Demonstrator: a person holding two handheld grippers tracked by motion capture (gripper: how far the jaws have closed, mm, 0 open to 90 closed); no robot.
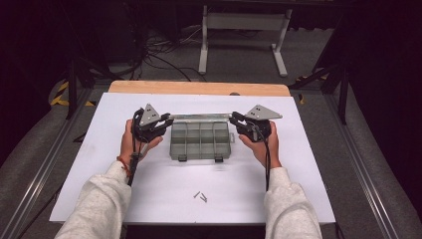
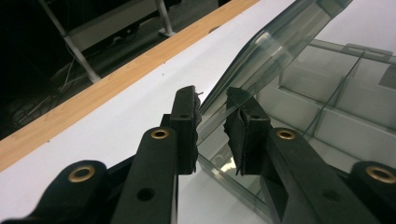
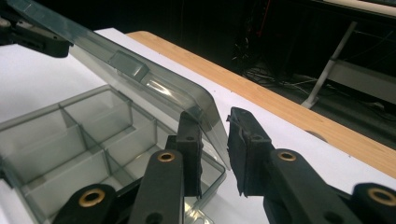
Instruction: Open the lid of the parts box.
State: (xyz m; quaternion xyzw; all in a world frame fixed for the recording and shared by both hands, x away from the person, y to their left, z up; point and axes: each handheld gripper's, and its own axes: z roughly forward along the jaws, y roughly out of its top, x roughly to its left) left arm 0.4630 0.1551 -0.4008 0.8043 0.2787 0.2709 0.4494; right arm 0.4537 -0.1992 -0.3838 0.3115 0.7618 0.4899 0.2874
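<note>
Nearest me on the table there's a couple of tiny metal bits, screws maybe, too small to call. Past those sits the box, one of those smoky clear plastic organisers with dividers, every compartment looks empty to me, so I'd guess it weighs next to nothing and will skate around on the white top if I push it sideways. The lid is up at an angle off the back hinge, and that's the part I'm working. My left gripper is at its left end and my right gripper at its right end. In the left gripper view the lid's short edge runs between the two pads, but there's daylight in the gap, so that gripper is released rather than clamped, just straddling it. Same deal in the right gripper view: the rounded corner of the lid sits against one pad, the other stands off. The lid is thin, glossy and a bit flexy I reckon, so it'll slip out of rubber pads easily and could crack at the hinge if the two ends get moved unevenly. Best hold is right on those short side edges near the free corners, both sides together, light squeeze. Wooden table edge and floor clutter beyond.
</note>
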